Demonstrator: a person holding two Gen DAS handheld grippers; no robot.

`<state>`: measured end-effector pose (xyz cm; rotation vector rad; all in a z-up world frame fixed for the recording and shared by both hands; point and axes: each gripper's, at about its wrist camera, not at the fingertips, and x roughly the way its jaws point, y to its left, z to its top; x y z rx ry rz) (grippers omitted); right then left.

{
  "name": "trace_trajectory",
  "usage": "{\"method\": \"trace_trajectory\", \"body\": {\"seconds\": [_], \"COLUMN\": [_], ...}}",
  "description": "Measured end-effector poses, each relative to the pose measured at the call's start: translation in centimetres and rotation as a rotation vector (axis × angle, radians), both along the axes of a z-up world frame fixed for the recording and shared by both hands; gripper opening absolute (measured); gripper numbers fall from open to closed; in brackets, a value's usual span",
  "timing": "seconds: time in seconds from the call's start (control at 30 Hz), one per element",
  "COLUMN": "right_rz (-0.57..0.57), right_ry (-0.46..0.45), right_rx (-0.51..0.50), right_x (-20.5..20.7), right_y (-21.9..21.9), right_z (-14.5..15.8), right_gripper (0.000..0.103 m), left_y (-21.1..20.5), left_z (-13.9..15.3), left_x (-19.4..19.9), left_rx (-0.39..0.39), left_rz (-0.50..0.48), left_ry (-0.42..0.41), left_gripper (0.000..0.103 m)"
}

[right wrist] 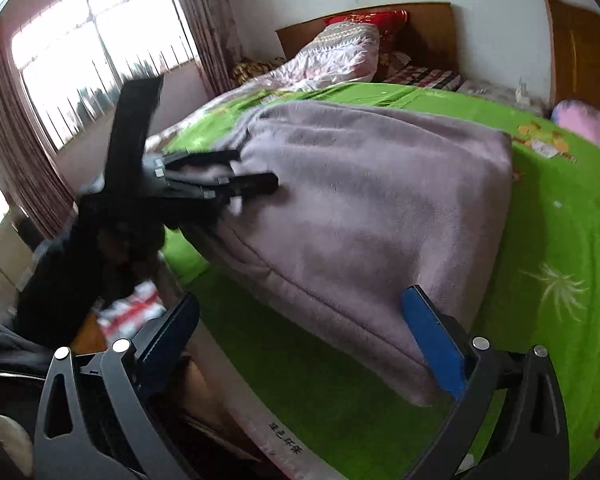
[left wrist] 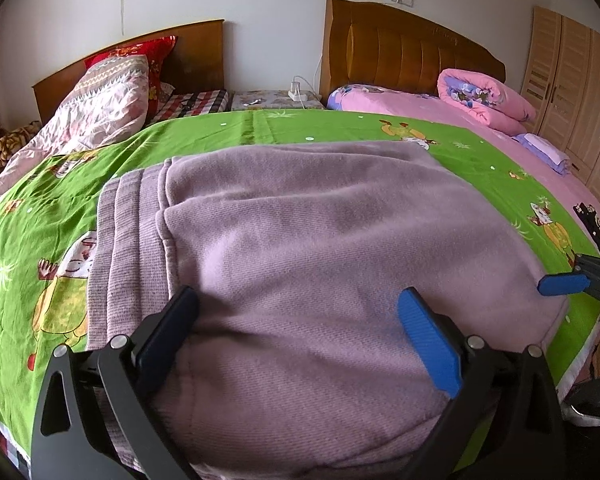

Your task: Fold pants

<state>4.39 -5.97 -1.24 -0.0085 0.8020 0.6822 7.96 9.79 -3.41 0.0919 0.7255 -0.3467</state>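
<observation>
Lilac fleece pants (left wrist: 300, 232) lie folded into a thick, squarish bundle on a green cartoon-print sheet (left wrist: 40, 208), directly under and ahead of the left tongs (left wrist: 300, 324). Those tongs are spread wide, gripping nothing, tilted downward over the bundle's near edge. The right tongs (right wrist: 300, 328) are also spread and empty, just off the bundle's right corner. The fabric looks soft, light and floppy — likely to sag if lifted by one point — so the doubled near edge or corners seem the best hold.
</observation>
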Motion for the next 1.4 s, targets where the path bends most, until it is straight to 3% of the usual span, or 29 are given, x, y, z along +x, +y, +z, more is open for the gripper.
{"method": "trace_trajectory", "body": {"seconds": [0.1, 0.17, 0.23, 0.3, 0.37, 0.5, 0.6, 0.7, 0.8, 0.9, 1.0, 1.07, 1.13, 1.3, 1.4], "right_rz": [-0.015, -0.045, -0.076, -0.142, -0.191, -0.177, -0.121, -0.086, -0.101, -0.121, -0.133, -0.117, -0.124, -0.153, -0.143], "right_ry": [-0.022, -0.02, -0.075, -0.121, -0.089, -0.003, -0.002, -0.067, -0.069, -0.092, -0.029, -0.062, -0.073, -0.082, -0.105], "right_rx": [-0.069, -0.073, -0.027, -0.039, -0.049, 0.053, 0.014, -0.026, -0.03, 0.019, 0.037, 0.024, -0.008, 0.003, -0.051], "right_x": [-0.4, -0.6, -1.0, 0.0, 2.1, 3.7, 2.0, 0.6, 0.3, -0.2, 0.7, 0.5, 0.2, -0.2, -0.5], "right_y": [0.4, 0.3, -0.1, -0.4, -0.7, -0.6, 0.1, -0.1, -0.5, -1.4, -1.6, -1.2, -0.8, -1.0, -0.4], "right_z": [0.1, 1.1, 2.9, 3.8, 3.3, 1.6, 0.1, -0.9, -0.3, 0.6, -0.7, -0.8, -0.5, -0.2, -1.3], "right_gripper": [0.098, 0.098, 0.098, 0.098, 0.098, 0.098, 0.098, 0.098, 0.098, 0.098, 0.098, 0.098, 0.098, 0.098, 0.099], "left_y": [0.2, 1.0, 1.5, 0.4, -1.8, -8.0, -8.6, -7.1, -5.3, -3.4, -1.1, -0.7, -0.1, 2.7, 3.5], "left_z": [1.4, 3.5, 6.1, 8.0, 8.8, 5.4, 1.8, 1.2, 3.5, 4.9, 2.1, 1.1, 1.3, 3.4, 0.3], "left_x": [-1.1, -1.7, -0.5, 2.6, 5.9, 12.0, 12.8, 12.6, 11.0, 7.9, 7.1, 6.1, 5.5, 2.1, 3.1], "left_rx": [-0.027, -0.121, -0.198, -0.174, -0.147, 0.022, 0.128, 0.034, -0.007, 0.049, 0.113, 0.144, 0.131, -0.008, 0.09], "left_rz": [0.037, 0.021, 0.007, 0.045, 0.003, -0.081, -0.053, -0.047, 0.015, 0.067, 0.087, 0.029, 0.036, 0.161, 0.243], "left_ry": [-0.011, -0.018, -0.028, 0.006, 0.059, 0.211, 0.241, 0.225, 0.151, 0.083, 0.165, 0.123, 0.108, -0.014, 0.074], "left_gripper": [0.099, 0.099, 0.101, 0.101, 0.101, 0.101, 0.101, 0.101, 0.101, 0.101, 0.101, 0.101, 0.102, 0.101, 0.102]}}
